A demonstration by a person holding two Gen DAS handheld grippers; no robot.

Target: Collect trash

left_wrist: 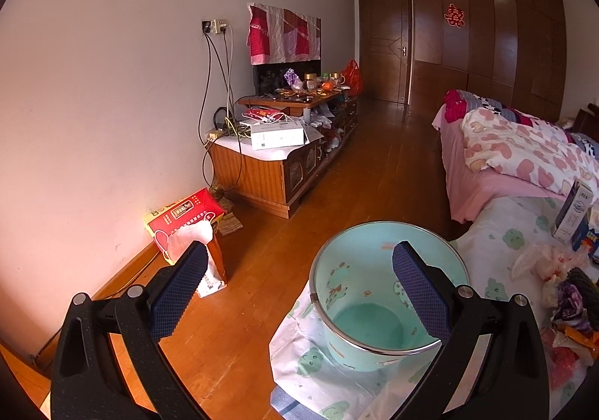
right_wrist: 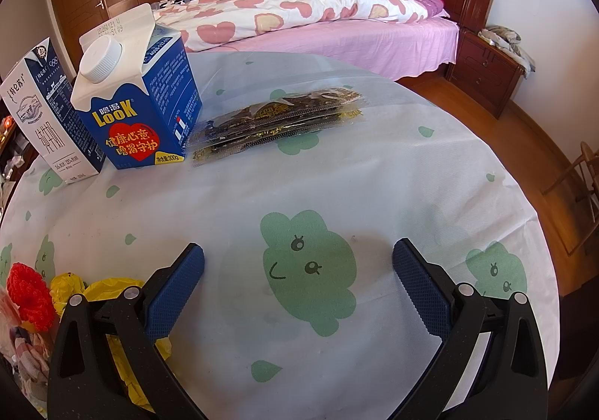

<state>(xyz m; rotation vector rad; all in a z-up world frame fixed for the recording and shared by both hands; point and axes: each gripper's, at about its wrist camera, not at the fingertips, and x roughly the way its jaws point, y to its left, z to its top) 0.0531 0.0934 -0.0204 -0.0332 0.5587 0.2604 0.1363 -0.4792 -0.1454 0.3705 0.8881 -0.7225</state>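
A light green bucket [left_wrist: 344,281] with cartoon prints stands empty at the table's left edge. My left gripper [left_wrist: 299,289] hangs open above it, its right finger over the bucket's mouth. On the round table [right_wrist: 232,217], a blue LOOK carton [right_wrist: 142,112] and a white milk carton [right_wrist: 45,112] stand upright at the far left. A stack of dark snack packets [right_wrist: 277,120] lies beside the blue carton. My right gripper [right_wrist: 299,285] is open over bare cloth, well short of the packets. Crumpled yellow wrapper [right_wrist: 108,289] and red scrap [right_wrist: 32,292] lie by its left finger.
Crumpled bags and wrappers [left_wrist: 561,281] pile up on the table's right side in the left wrist view. A red box [left_wrist: 183,221] leans on the wall by a cluttered TV cabinet [left_wrist: 280,157]. A bed [right_wrist: 318,15] stands behind the table, a wooden chair [right_wrist: 580,187] to the right.
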